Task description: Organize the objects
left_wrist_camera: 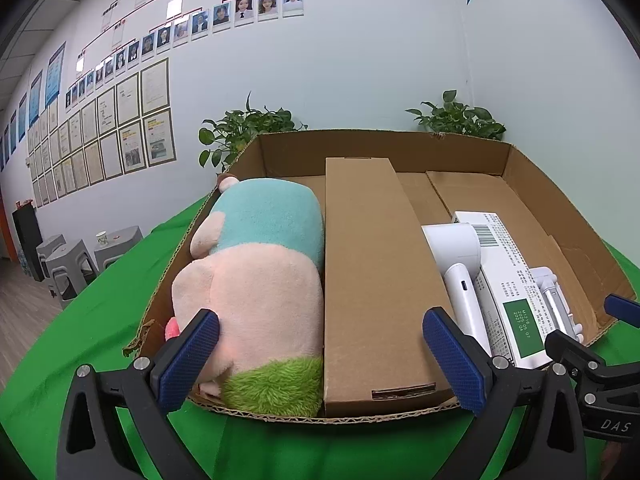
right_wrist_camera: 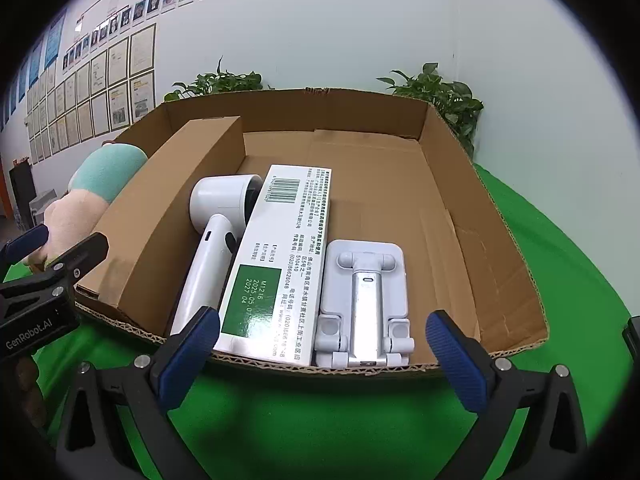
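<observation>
This is an office, set up partly as a recording station. The pale wall carries an organisation chart of staff portrait photos joined by red lines, running from 12 o'clock toward 9 o'clock in the left wrist view. Beneath it hang rows of framed certificates, with blue notice posters further along. At 9 o'clock, grey plastic stools stand on wood-look flooring. Two potted plants sit against the wall behind a worktop draped in bright green cloth, like a chroma-key backdrop.
</observation>
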`<action>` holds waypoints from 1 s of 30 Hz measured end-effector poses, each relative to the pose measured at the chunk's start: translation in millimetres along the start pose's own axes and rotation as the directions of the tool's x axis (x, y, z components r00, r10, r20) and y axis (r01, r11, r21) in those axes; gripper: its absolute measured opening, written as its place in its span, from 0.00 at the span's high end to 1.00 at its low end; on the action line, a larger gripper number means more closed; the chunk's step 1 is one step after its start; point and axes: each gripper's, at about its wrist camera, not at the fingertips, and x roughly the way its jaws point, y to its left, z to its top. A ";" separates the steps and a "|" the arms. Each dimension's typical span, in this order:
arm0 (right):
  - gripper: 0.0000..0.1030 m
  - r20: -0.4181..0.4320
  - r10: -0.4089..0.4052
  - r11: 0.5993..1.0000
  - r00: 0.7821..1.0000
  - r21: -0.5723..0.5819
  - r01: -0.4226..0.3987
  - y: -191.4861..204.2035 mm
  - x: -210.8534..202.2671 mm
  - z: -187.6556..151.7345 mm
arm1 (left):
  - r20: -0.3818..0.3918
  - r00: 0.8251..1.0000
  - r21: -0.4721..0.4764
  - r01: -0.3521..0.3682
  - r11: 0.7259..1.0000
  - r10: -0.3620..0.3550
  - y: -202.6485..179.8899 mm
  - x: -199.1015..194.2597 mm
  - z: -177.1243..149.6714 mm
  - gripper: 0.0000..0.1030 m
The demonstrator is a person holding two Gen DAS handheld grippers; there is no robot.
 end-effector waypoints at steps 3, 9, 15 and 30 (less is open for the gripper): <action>0.01 -0.005 -0.001 1.000 1.000 -0.001 0.001 -1.3 0.6 -0.5 | -0.013 1.000 -0.005 -0.013 1.000 0.013 0.1 3.1 0.3 0.00; 0.01 -0.011 0.004 1.000 1.000 0.002 -0.004 -3.2 0.4 -1.4 | -0.022 0.999 0.008 -0.029 1.000 0.029 -2.8 6.6 0.0 0.00; 0.01 -0.012 0.005 1.000 1.000 0.004 -0.005 -3.1 -0.4 -2.0 | -0.023 0.999 0.011 -0.030 0.999 0.030 -3.5 8.6 0.3 0.00; 0.01 -0.012 0.006 1.000 1.000 0.004 -0.005 -3.6 -0.8 -2.1 | -0.014 1.000 -0.006 -0.020 1.000 0.020 -4.8 11.4 -0.1 0.00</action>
